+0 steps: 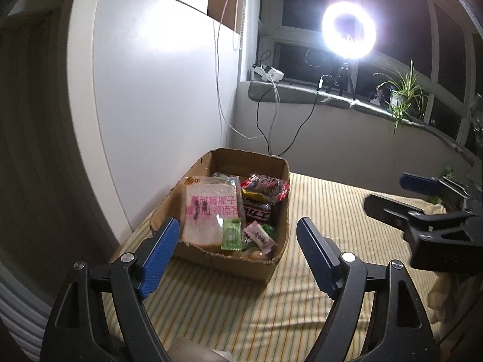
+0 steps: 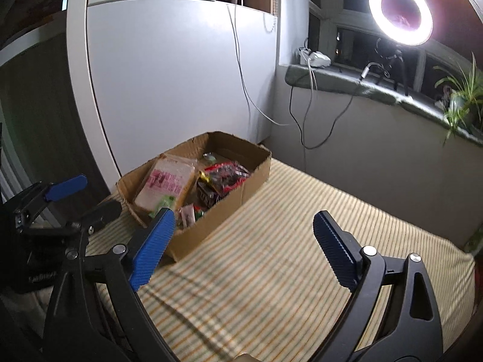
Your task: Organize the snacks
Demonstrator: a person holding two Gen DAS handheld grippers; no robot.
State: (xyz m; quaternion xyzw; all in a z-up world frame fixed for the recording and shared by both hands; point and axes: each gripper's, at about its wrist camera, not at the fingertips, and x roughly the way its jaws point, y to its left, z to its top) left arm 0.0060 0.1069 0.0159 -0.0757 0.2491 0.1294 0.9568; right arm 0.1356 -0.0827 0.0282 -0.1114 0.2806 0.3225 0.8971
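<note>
Left gripper (image 1: 235,235): jaws spread wide, blue pads apart, nothing between them that they touch. Cardboard box (image 1: 211,261) sits just beyond the fingertips, centre of the left wrist frame, its near torn edge showing in the gap between the two pads. No contact with the box.

Right gripper (image 2: 243,227): jaws likewise wide open, empty. In the right wrist view the box (image 2: 211,223) lies left of centre, partly behind the left-hand pad; the right-hand pad stands over bare cloth, well apart from the box. The right gripper also appears at the right edge of the left wrist frame (image 1: 389,193), and the left gripper at the left edge of the right wrist frame (image 2: 84,194).

Box contents, open top:
- bagged bread slice with pink lettering (image 1: 208,211), leaning at the left side
- red-and-clear packet (image 1: 265,187) at upper right
- dark packet with white letters (image 1: 258,212) below it
- small green sachet (image 1: 231,234) and a white sachet (image 1: 259,238) near the front

Surface: striped yellow-green cloth (image 1: 241,307) over a flat bed-like top; box stands at its far left corner.

Room: white cabinet panel (image 1: 157,90) behind the box, upper left. Lit ring light (image 1: 348,30) on a small tripod, upper right, on a windowsill (image 1: 302,95). Dark window panes. Potted plant (image 1: 401,93) at the right of the sill. Cables (image 1: 262,114) hang from the sill down the wall.
</note>
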